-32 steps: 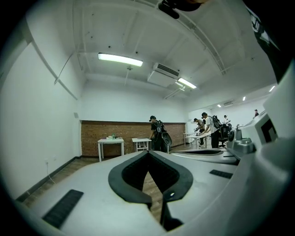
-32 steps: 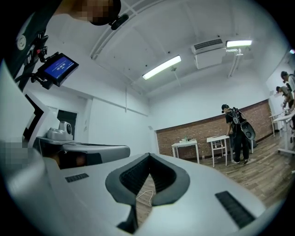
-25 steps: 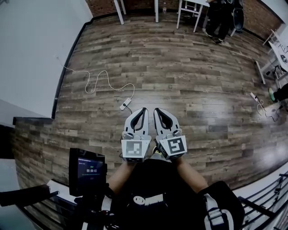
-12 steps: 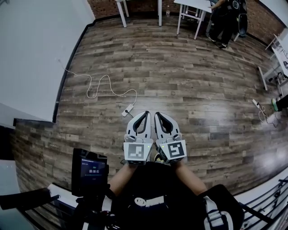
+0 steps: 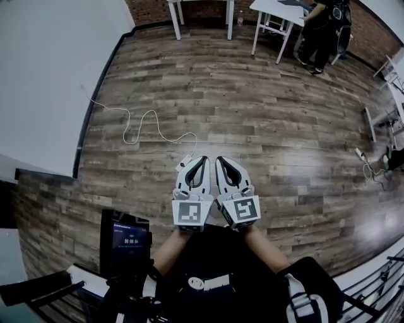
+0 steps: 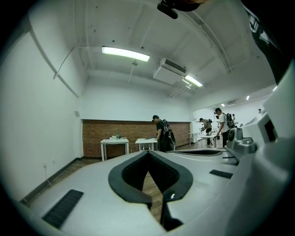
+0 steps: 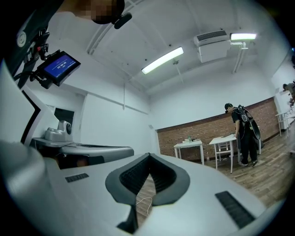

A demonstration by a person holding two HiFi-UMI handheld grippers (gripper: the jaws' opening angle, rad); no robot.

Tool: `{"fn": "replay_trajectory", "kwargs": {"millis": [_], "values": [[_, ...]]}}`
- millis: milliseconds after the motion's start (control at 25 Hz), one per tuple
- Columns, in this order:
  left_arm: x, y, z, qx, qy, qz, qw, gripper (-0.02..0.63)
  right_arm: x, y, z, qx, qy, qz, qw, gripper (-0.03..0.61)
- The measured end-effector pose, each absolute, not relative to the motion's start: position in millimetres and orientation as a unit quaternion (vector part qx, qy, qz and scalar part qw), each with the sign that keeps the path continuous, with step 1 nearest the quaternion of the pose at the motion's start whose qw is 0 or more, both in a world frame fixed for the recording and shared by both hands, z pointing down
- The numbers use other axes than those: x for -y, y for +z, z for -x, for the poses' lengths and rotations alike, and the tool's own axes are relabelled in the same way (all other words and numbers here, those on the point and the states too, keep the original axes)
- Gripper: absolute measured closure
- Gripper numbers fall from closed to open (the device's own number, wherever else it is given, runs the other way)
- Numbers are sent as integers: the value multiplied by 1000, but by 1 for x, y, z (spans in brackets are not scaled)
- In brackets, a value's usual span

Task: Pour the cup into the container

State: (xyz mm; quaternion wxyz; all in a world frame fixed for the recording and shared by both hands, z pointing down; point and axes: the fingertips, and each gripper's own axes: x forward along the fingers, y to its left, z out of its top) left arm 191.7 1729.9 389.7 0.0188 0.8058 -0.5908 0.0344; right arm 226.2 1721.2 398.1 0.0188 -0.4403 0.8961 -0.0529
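Observation:
No cup and no container shows in any view. In the head view my left gripper and right gripper are held side by side in front of my body, pointing level over the wooden floor. Both are shut, tips pressed together, with nothing between them. The left gripper view shows its own closed jaws aimed at a brick wall with white tables and a person. The right gripper view shows its closed jaws facing the same tables.
A white cable trails across the floor to a power strip just beside the left gripper's tip. A white wall runs along the left. White tables and a standing person are far ahead. A small screen hangs at my lower left.
The floor, cable and power strip have slid toward me and the far tables have come closer. Both grippers stay together and shut.

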Motion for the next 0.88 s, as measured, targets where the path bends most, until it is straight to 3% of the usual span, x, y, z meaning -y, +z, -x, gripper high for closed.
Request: {"fn": "replay_trajectory", "kwargs": {"millis": [360,880], "values": [[-1707,406,-149,582,35,-812,36,611,-1704,407,-185,-893,-40,448,0,583],[-1666,417,-177,554,61,-830,34,611,-1667,428,-210,-885,-44,463,-17,583]]}}
